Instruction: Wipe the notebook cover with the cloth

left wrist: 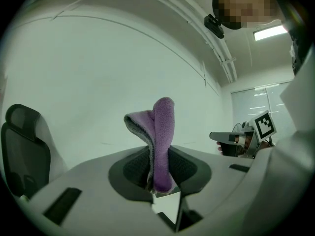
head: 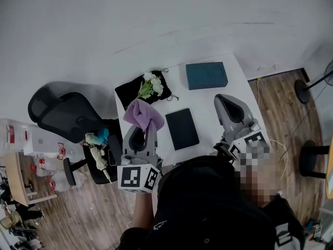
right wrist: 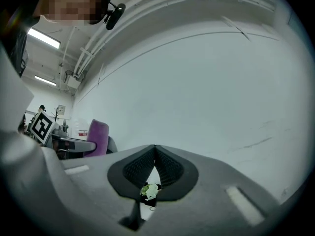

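Left tongs [head: 141,132] are clenching the cloth [head: 141,114] beside the notebook [head: 182,128]; right tongs [head: 231,111], closed empty, should be steadying it.

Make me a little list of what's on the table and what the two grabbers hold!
left gripper: shut on purple cloth, raised above the table
right gripper: shut, empty
notebook: dark, flat on white table, untouched
teal box: far side of the table
white flowers: on black pouch, far left
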